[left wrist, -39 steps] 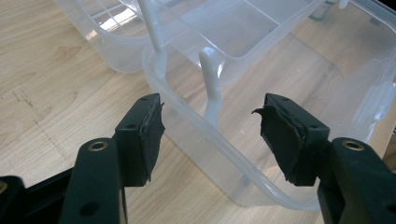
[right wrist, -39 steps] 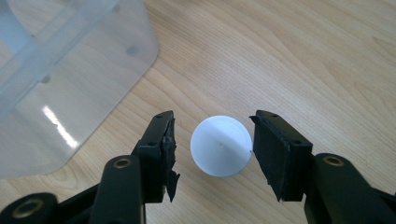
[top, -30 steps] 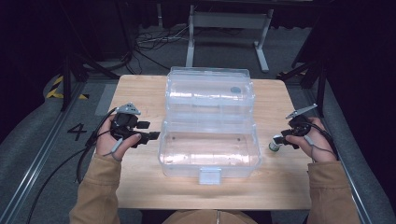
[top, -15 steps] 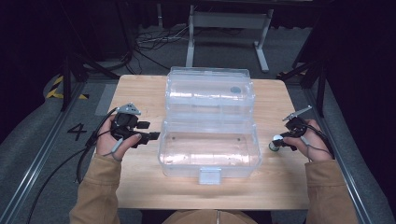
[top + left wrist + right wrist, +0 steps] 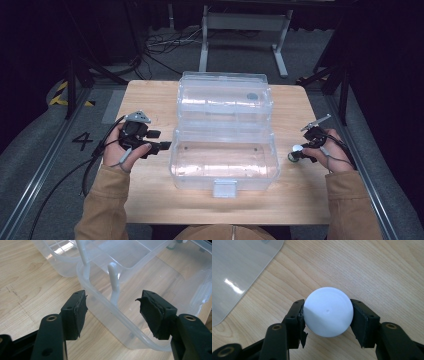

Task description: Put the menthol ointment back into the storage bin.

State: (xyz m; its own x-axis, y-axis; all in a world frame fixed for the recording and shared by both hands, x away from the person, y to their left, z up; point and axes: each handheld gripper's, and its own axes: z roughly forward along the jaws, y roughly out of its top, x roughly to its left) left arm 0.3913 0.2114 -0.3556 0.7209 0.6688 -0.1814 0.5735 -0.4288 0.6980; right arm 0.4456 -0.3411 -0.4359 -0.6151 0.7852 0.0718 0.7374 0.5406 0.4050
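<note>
The right tongs had just been closing, and both pads pressed on a white ball, gripping it on the wooden tabletop at 3 o'clock of the clear plastic storage box, near it but apart. The left tongs stood open at the box's 9 o'clock end, the rim between the pads without contact.

The right hand-held gripper has just been closing – its jaws now flank and touch the white ball on the table
</note>
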